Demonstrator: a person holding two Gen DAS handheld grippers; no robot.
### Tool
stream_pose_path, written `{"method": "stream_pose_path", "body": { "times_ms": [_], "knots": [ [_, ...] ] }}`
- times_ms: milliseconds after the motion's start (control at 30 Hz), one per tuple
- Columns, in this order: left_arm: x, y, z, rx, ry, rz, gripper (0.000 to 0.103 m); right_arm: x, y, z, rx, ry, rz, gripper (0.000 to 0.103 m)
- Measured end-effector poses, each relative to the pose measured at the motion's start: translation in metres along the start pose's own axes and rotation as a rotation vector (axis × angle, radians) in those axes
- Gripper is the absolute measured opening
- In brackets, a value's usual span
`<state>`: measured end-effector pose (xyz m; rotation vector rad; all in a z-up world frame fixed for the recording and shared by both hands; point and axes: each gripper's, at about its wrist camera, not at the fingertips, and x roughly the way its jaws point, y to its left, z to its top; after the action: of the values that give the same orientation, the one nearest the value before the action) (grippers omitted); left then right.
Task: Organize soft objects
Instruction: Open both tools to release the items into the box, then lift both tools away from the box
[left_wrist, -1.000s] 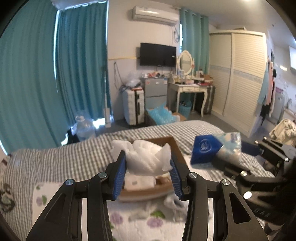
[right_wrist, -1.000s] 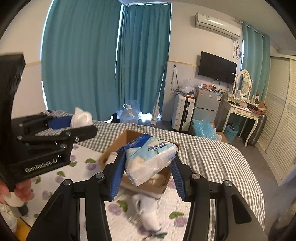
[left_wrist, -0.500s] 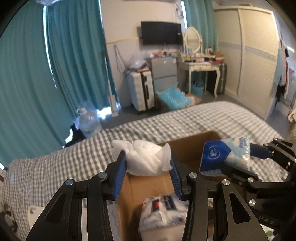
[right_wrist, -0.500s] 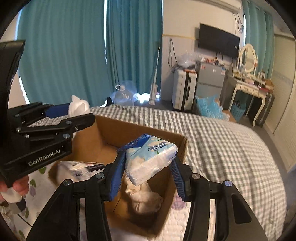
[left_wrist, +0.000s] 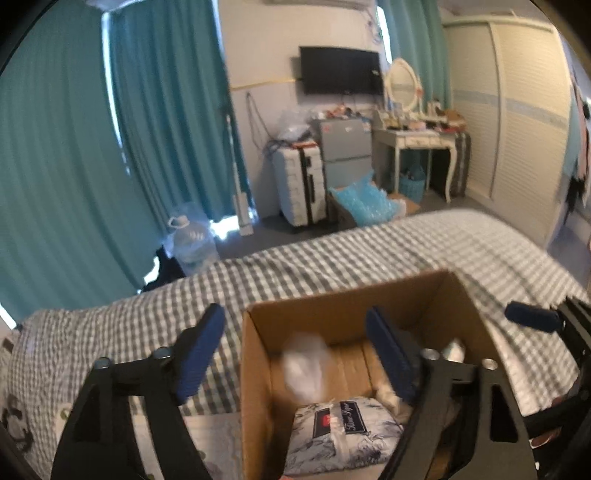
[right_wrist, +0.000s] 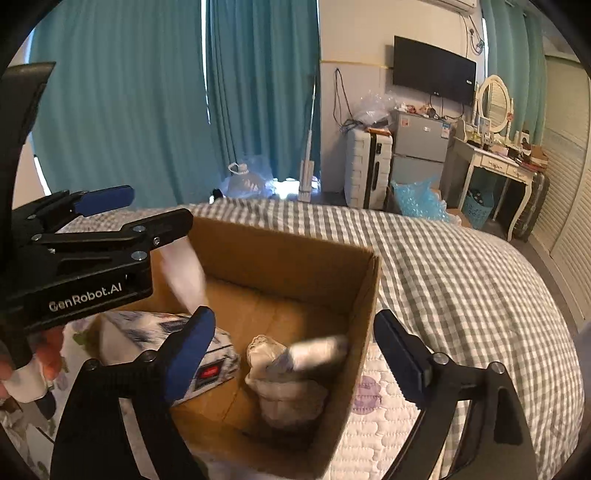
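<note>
Both my grippers hang over the open cardboard box (left_wrist: 255, 369) that sits on the bed (left_wrist: 332, 258), toward its quilted near edge. The fingers of my left gripper (left_wrist: 295, 350) are spreading wide with nothing pressed between the pads; a crumpled white plastic bag (left_wrist: 304, 369), blurred, is dropping between them into the box. The fingers of my right gripper (right_wrist: 295, 350) are spreading too and grip nothing; the tissue pack (right_wrist: 317, 350), also smeared by motion, is falling onto a pale soft bundle (right_wrist: 288, 384) at the box's right wall.

To do this release well, I judge I should hold both grippers steady over the middle of the box until each piece has settled, keep the fingers fully apart so no film snags on a pad, and then lift straight up so I do not knock the rim. The bag is light and may drift, so I would watch that it lands inside the left wall and not on the edge.

The bag looks thin, translucent and wrinkled. The falling pack is too blurred to read. A flowered tissue pack (left_wrist: 343, 439) with a dark label already lies flat on the box floor at the near side.
</note>
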<state>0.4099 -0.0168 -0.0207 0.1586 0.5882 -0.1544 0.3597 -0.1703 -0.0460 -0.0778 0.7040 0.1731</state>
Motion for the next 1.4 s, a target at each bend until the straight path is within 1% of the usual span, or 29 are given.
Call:
{"method": "stream_pose_path", "body": {
  "times_ms": [100, 200, 267, 300, 433, 500, 533, 633, 700, 767, 833, 900, 1000, 1067, 1200, 1300, 1400],
  "knots": [
    [-0.021, 0.009, 0.012, -0.034, 0.006, -0.002, 0.082, -0.028, 0.001, 0.009, -0.018, -0.022, -0.015, 0.092],
    [-0.055, 0.016, 0.022, -0.047, -0.032, 0.012, 0.082, -0.068, 0.001, 0.02, -0.022, -0.059, -0.021, 0.093],
    [-0.089, 0.019, 0.028, -0.059, -0.074, 0.019, 0.082, -0.107, 0.002, 0.029, -0.034, -0.096, -0.033, 0.094],
    [-0.107, 0.02, 0.029, -0.063, -0.092, 0.02, 0.082, -0.12, 0.003, 0.032, -0.039, -0.106, -0.037, 0.094],
    [-0.185, 0.016, 0.034, -0.053, -0.177, 0.033, 0.082, -0.201, 0.01, 0.045, -0.075, -0.184, -0.042, 0.095],
    [-0.23, 0.014, 0.034, -0.047, -0.227, 0.014, 0.082, -0.234, 0.015, 0.048, -0.087, -0.208, -0.044, 0.095],
    [-0.246, 0.012, 0.034, -0.046, -0.243, 0.012, 0.082, -0.254, 0.019, 0.047, -0.098, -0.219, -0.051, 0.095],
    [-0.295, 0.008, 0.032, -0.054, -0.291, -0.006, 0.083, -0.296, 0.024, 0.044, -0.124, -0.246, -0.069, 0.096],
    [-0.32, 0.006, 0.024, -0.063, -0.319, -0.007, 0.089, -0.316, 0.025, 0.035, -0.129, -0.251, -0.072, 0.096],
    [-0.334, 0.003, 0.011, -0.068, -0.33, 0.007, 0.091, -0.333, 0.024, 0.023, -0.121, -0.246, -0.065, 0.096],
    [-0.337, -0.003, -0.005, -0.071, -0.31, 0.026, 0.092, -0.342, 0.023, 0.007, -0.114, -0.242, -0.055, 0.096],
    [-0.332, -0.005, -0.02, -0.079, -0.283, 0.01, 0.092, -0.347, 0.02, -0.009, -0.107, -0.233, -0.041, 0.096],
    [-0.319, -0.01, -0.043, -0.102, -0.238, 0.031, 0.092, -0.339, 0.017, -0.029, -0.095, -0.193, -0.023, 0.096],
    [-0.303, -0.012, -0.055, -0.111, -0.196, 0.049, 0.092, -0.325, 0.02, -0.044, -0.111, -0.153, -0.019, 0.096],
    [-0.273, -0.02, -0.083, -0.12, -0.132, 0.041, 0.091, -0.286, 0.025, -0.068, -0.143, -0.086, -0.002, 0.096],
    [-0.246, -0.031, -0.102, -0.095, -0.09, 0.056, 0.091, -0.242, 0.024, -0.087, -0.13, -0.022, 0.042, 0.096],
    [-0.212, -0.035, -0.114, -0.085, -0.031, 0.037, 0.091, -0.2, 0.024, -0.1, -0.142, 0.041, 0.056, 0.096]
  ]
}}
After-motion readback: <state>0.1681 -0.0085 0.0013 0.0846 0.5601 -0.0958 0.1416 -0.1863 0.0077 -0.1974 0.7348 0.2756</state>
